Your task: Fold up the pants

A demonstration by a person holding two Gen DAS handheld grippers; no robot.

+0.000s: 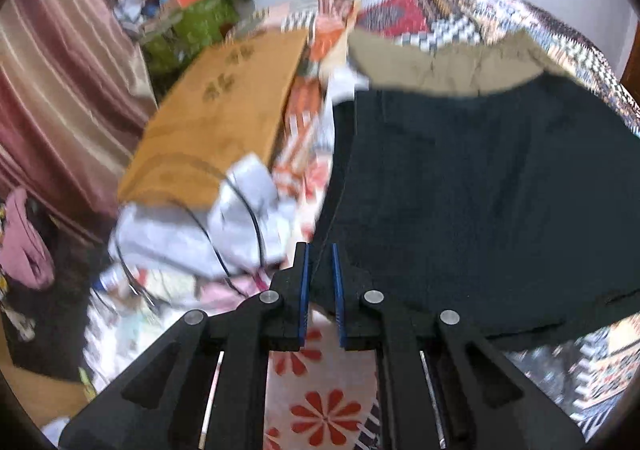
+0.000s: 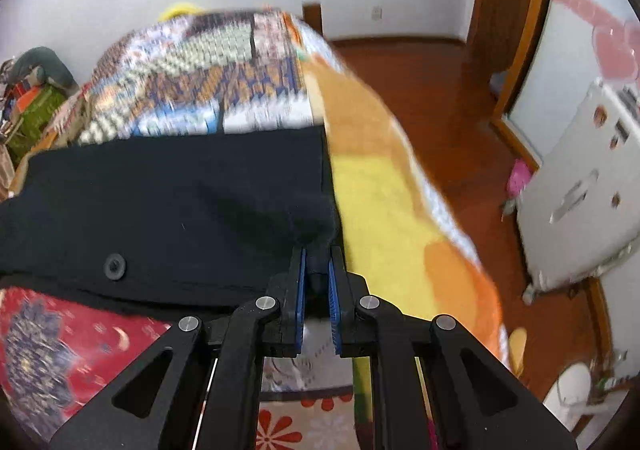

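Dark navy pants point(image 1: 480, 190) lie spread over a patterned bedspread point(image 1: 440, 6). In the left wrist view my left gripper point(image 1: 320, 254) is shut on the pants' left edge, the cloth running between its blue pads point(image 1: 304, 290). In the right wrist view the same pants point(image 2: 168, 202) show a black button point(image 2: 115, 266), and my right gripper point(image 2: 318, 256) is shut on a bunched corner of them at the bed's right side. Both views are blurred.
A tan garment point(image 1: 440, 66) lies beyond the pants. A wooden board point(image 1: 216, 122), white cloth with black cables point(image 1: 224, 218) and clutter sit left. A yellow-orange blanket point(image 2: 384, 202) hangs off the bed's right edge above a wooden floor point(image 2: 448, 98). A white appliance point(image 2: 580, 186) stands right.
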